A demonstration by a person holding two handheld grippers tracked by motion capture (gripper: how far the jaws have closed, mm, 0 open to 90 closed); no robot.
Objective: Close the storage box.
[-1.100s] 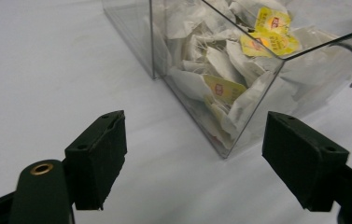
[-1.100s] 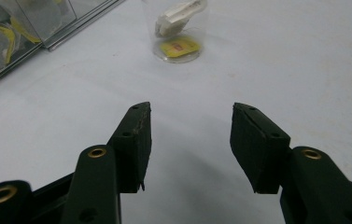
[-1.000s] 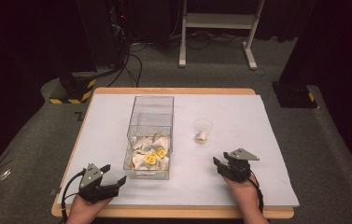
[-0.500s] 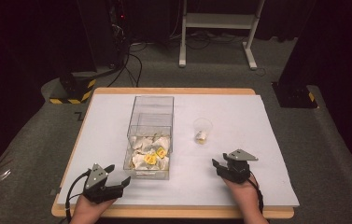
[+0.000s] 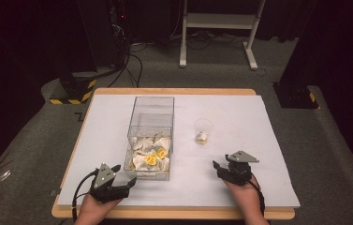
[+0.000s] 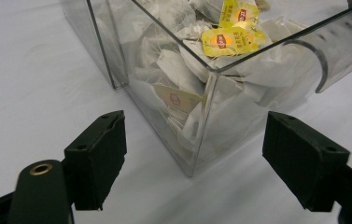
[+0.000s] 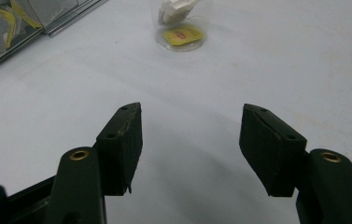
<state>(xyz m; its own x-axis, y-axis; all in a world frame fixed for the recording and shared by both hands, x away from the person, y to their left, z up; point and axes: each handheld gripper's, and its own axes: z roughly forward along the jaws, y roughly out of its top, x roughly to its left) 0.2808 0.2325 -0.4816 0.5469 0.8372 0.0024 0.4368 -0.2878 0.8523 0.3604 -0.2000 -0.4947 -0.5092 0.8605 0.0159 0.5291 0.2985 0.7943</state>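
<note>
The tea bags (image 5: pixel 150 157) piled in the near end of the clear box (image 5: pixel 151 105) look light, soft and easy to tear, so I'd pinch one by its yellow tag (image 6: pixel 225 39) or paper body. My left tongs (image 5: pixel 125 176) gape wide and empty at the box's near corner, and my right tongs (image 5: pixel 217 167), just opening with nothing between them, sit right of the box, short of the small cup (image 5: pixel 202 131). The left gripper view shows the bags packed against the wall, while the right gripper view shows a tagged bag in the cup (image 7: pixel 181 33)

You have the box (image 5: pixel 150 140) of tea bags (image 5: pixel 151 157) mid-table (image 5: pixel 258 140), the cup (image 5: pixel 202 131) to its right, one tea bag inside, each gripper nearer you
</note>
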